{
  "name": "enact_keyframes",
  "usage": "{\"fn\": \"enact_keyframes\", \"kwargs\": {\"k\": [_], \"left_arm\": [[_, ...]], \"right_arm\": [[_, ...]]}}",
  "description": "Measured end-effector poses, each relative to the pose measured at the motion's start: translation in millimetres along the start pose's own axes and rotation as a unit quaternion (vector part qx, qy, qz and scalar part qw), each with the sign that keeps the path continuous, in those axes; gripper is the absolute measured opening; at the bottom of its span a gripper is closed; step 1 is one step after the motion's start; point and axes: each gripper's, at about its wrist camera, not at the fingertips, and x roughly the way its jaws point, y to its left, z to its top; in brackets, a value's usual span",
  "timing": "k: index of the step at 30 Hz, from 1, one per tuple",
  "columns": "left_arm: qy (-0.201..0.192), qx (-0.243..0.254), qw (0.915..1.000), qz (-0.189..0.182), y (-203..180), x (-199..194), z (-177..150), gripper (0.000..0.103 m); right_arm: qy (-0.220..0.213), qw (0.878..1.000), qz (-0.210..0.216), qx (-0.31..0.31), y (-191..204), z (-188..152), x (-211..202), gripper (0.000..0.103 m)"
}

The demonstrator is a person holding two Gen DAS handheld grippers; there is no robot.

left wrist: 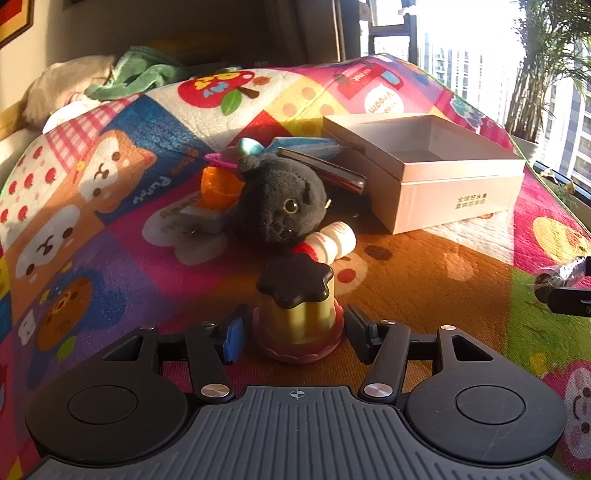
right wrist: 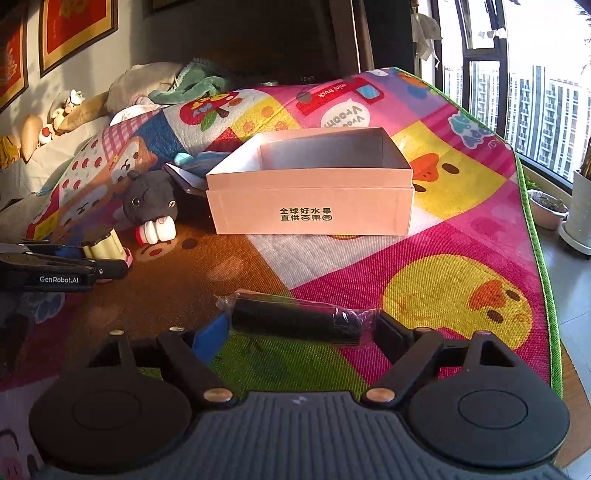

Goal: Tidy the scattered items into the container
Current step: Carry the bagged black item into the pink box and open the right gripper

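The box (right wrist: pixel 310 201) sat empty on the play mat (right wrist: pixel 461 258), so nothing was tidied yet. Left claw (left wrist: pixel 293 328) had closed on the pudding-shaped toy (left wrist: pixel 297 314), its pads against both sides, toy on the mat. Right claw (right wrist: pixel 295 332) stood wide around the black wrapped roll (right wrist: pixel 295 321), which lay across its opening, not gripped as far as I could tell. Still loose left of the box: grey plush cat (left wrist: pixel 282 201), small white bottle (left wrist: pixel 334 242), orange cup (left wrist: pixel 218 188), some booklets (left wrist: pixel 325 166). Mat was quilted and bright with cartoons; low sun through tall windows, towers outside, potted plant (left wrist: pixel 546 66), framed pictures (right wrist: pixel 74 29) on the wall.
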Motion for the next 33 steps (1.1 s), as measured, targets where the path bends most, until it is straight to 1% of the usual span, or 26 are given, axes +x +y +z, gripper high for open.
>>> {"fn": "enact_keyframes", "kwargs": {"k": [4, 9, 13, 16, 19, 22, 24, 25, 26, 27, 28, 30, 31, 33], "left_arm": [[-0.002, 0.019, 0.9992, -0.036, -17, -13, -4, 0.06], [-0.016, 0.048, 0.9956, -0.078, -42, -33, -6, 0.061], [-0.027, 0.059, 0.9929, -0.099, -55, -42, 3, 0.061], [-0.041, 0.07, 0.9918, -0.099, -61, -41, 19, 0.061], [-0.067, 0.081, 0.9899, -0.096, -63, -33, 50, 0.061], [-0.107, 0.068, 0.9857, -0.111, -62, -17, 94, 0.061], [-0.123, 0.036, 0.9832, -0.13, -59, 2, 126, 0.062], [-0.125, 0.014, 0.9818, -0.142, -55, 14, 142, 0.065], [-0.128, -0.008, 0.9807, -0.147, -50, 23, 153, 0.078], [-0.133, -0.031, 0.9801, -0.144, -44, 29, 161, 0.089], [-0.138, -0.046, 0.9795, -0.139, -37, 31, 165, 0.092], [-0.147, -0.05, 0.9792, -0.13, -24, 26, 161, 0.096], [-0.15, -0.04, 0.9804, -0.122, -18, 23, 155, 0.097], [-0.15, -0.013, 0.9846, -0.088, -7, 16, 139, 0.099]], "right_arm": [[-0.001, 1.0, 0.002, -0.013, 1, -1, -6, 0.084], [-0.004, 0.999, 0.0, -0.035, -4, -2, -17, 0.084], [-0.012, 0.999, -0.007, -0.044, -10, 2, -26, 0.084], [-0.014, 0.999, 0.0, -0.049, -14, 11, -31, 0.084], [-0.033, 0.999, 0.019, -0.032, -27, 40, -34, 0.084], [-0.094, 0.994, -0.004, -0.05, -31, 88, -27, 0.084], [-0.133, 0.99, -0.001, -0.046, -36, 125, -12, 0.085], [-0.149, 0.988, -0.005, -0.036, -38, 143, -1, 0.087], [-0.16, 0.987, -0.009, -0.026, -40, 158, 11, 0.093], [-0.161, 0.987, -0.012, -0.015, -44, 171, 25, 0.096], [-0.156, 0.988, -0.017, -0.002, -48, 179, 37, 0.097], [-0.141, 0.989, -0.021, 0.029, -57, 183, 54, 0.097], [-0.134, 0.99, -0.018, 0.039, -61, 180, 59, 0.097], [-0.129, 0.991, -0.025, 0.034, -60, 165, 64, 0.097]]}}
